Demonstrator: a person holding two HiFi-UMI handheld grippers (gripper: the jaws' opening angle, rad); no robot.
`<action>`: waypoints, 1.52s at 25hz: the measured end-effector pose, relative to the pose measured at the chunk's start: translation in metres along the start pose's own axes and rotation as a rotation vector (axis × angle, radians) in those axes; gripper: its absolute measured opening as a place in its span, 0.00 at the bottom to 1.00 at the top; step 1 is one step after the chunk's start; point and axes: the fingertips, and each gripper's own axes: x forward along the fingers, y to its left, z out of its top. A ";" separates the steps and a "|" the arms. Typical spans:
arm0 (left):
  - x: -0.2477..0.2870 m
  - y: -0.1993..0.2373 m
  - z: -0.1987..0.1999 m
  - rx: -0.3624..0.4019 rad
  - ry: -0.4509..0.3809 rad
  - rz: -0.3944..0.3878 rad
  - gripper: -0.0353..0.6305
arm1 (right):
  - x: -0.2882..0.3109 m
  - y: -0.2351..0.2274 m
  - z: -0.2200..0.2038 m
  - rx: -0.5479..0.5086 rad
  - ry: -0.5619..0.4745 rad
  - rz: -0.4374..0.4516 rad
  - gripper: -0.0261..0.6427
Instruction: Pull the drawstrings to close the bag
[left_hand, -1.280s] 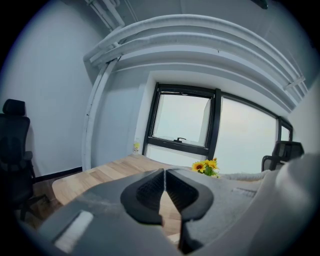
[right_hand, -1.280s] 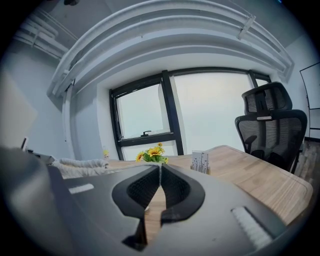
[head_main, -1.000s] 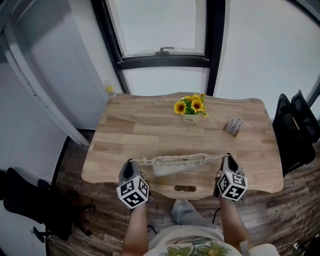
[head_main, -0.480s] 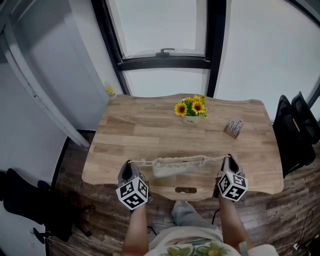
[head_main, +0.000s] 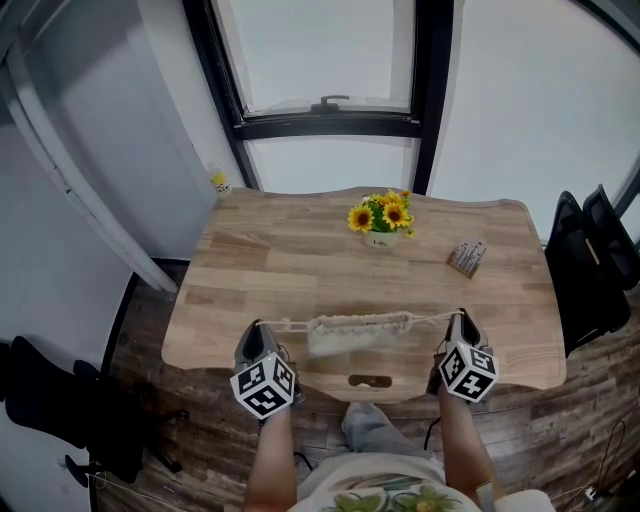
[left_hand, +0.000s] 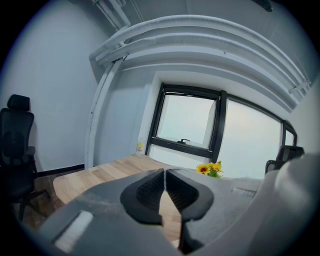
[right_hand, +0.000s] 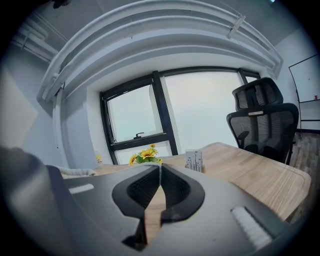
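A cream drawstring bag lies on the wooden table near its front edge, its top gathered into a tight ruffle. Its drawstring runs taut out of both ends. At the left end my left gripper is shut on the string. At the right end my right gripper is shut on the other string. In the left gripper view the jaws are pressed together. The right gripper view shows its jaws closed too, with the bag's cream edge at the left.
A small pot of sunflowers stands mid-table at the back, and a little patterned box sits to the right. Black chairs stand off the right edge, another on the floor at left. A window is behind.
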 end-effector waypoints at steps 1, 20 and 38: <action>0.000 0.000 0.000 -0.001 0.000 0.001 0.08 | 0.000 -0.002 0.001 0.002 -0.002 0.000 0.05; -0.003 0.008 -0.006 -0.020 0.011 0.016 0.08 | -0.002 -0.016 0.004 0.038 -0.021 -0.010 0.05; -0.006 0.035 0.013 -0.077 -0.008 0.032 0.11 | -0.009 -0.054 0.026 0.110 -0.083 -0.049 0.05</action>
